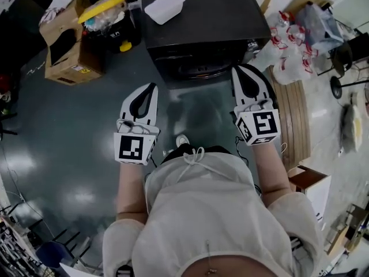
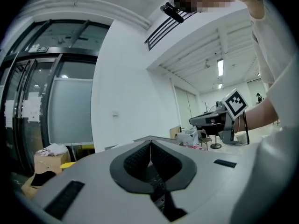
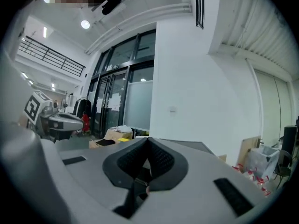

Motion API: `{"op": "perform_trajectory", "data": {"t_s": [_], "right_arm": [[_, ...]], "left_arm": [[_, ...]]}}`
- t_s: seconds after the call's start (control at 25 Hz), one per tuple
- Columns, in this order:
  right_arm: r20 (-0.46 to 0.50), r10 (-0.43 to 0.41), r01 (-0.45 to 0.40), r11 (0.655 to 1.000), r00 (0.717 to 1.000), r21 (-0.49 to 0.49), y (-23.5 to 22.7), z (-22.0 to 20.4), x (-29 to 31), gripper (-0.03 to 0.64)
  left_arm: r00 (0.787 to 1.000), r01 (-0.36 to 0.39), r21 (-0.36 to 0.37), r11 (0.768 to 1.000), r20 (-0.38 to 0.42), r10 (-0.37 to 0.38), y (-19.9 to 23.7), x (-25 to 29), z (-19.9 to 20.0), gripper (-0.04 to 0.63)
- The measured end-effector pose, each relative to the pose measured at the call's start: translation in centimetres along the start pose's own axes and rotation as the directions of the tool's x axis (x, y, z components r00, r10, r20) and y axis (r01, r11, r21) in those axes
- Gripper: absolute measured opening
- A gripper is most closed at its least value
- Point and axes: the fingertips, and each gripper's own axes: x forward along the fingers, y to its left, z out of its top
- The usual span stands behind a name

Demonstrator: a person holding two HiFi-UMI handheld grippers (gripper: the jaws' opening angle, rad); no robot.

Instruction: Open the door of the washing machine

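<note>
In the head view the black washing machine stands just ahead of me, its round front door closed and facing me. Both grippers are held up in front of it, apart from it and from each other. My left gripper points at the floor left of the door, its jaws together and empty. My right gripper points at the machine's right front corner, its jaws shut on nothing. The left gripper view looks level across the room past the closed tips of the left gripper. The right gripper shows the same in its own view.
A white lidded tub lies on the machine's top. Cardboard boxes with a yellow item stand at the left. White bags and a round wooden piece lie at the right. Glass doors lie beyond.
</note>
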Motion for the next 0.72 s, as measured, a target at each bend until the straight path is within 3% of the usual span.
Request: {"op": "perform_trajectory", "data": {"t_s": [0.2,0.44,0.64,0.72], "right_arm": [[0.014,0.039,-0.039,0.999,0.999,-0.01,2.7,0.8,2.5,0.005],[0.013,0.058,-0.058,0.998,0.998,-0.01,4.2,0.7,4.3,0.005],[0.007,0.066,-0.065,0.998,0.998,-0.022,4.8,0.5,5.4,0.003],[0.007,0.069,-0.069,0.997,0.998,-0.019,4.8,0.5,5.7,0.003]], "left_arm": [[0.994,-0.074,0.034,0.997,0.083,0.071,4.0,-1.6,0.8,0.021],[0.995,-0.092,0.025,0.995,0.049,0.091,6.4,-2.4,0.6,0.021],[0.993,-0.093,0.014,0.996,0.074,0.092,7.5,-1.6,0.9,0.021],[0.995,-0.09,0.005,0.996,0.039,0.09,7.6,-1.3,0.7,0.021]]}}
